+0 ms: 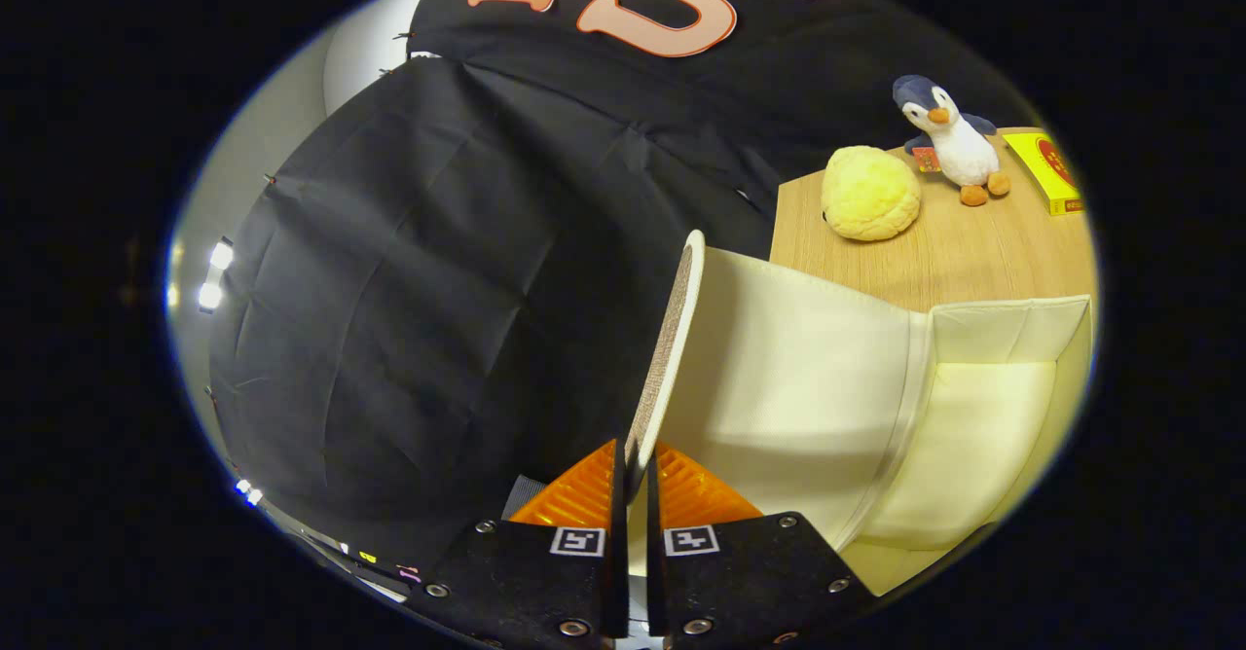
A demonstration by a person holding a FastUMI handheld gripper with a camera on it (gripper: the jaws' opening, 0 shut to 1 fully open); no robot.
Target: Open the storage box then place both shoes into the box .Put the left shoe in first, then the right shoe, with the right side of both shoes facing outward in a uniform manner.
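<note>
My gripper (pixel 635 470) is shut on the edge of the storage box lid (pixel 779 368), one finger on each side of it. The lid is cream inside with a woven brownish outer face, and it stands raised, tilted up from the box. Beyond the lid, to the right, the open box (pixel 1003 416) shows its cream lining and inner walls. No shoe lies in the part of the box that I can see.
A wooden tabletop (pixel 934 251) lies beyond the box. On it sit a round yellow plush (pixel 869 193), a plush penguin (pixel 959 144) and a yellow flat box (pixel 1049 171). Black cloth walls close off the left and far side.
</note>
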